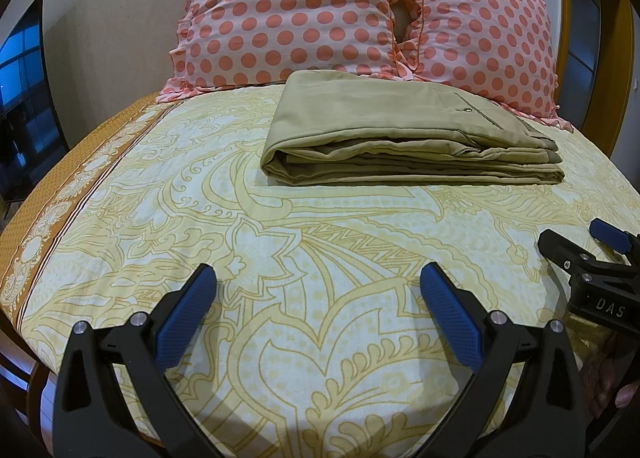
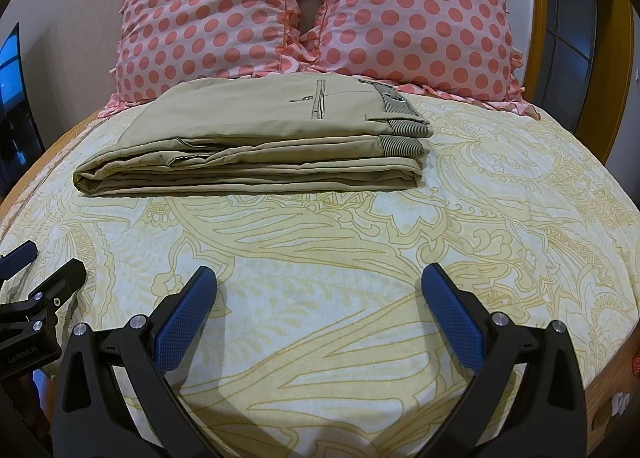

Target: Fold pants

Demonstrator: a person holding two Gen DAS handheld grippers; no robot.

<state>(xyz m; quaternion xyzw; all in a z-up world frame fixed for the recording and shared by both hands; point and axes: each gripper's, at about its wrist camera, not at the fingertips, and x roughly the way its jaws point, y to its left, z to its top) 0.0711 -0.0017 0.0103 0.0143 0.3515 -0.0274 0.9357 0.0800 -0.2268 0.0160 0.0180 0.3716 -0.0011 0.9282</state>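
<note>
In the left wrist view, the khaki cotton pants (image 1: 408, 133) lie as a flat, layered rectangle in the upper centre on the yellow paisley bedsheet (image 1: 280, 258), so the folding looks complete, and the left gripper (image 1: 318, 282) hangs low in the frame with its blue-padded fingers spread apart and empty. The right wrist view shows the same bundle at centre left just below two pink polka-dot ruffled pillows (image 2: 312, 9), well apart from the right gripper (image 2: 320, 282), which is likewise spread wide and holds nothing; nothing blocks the bundle, and any next move would likely be only a light smoothing or withdrawal.

Khaki pants (image 1: 404, 129) (image 2: 256, 145): folded into a flat layered rectangle, back pocket with button facing up, striped waistband lining exposed at 3 o'clock end, lying on bed.
</note>
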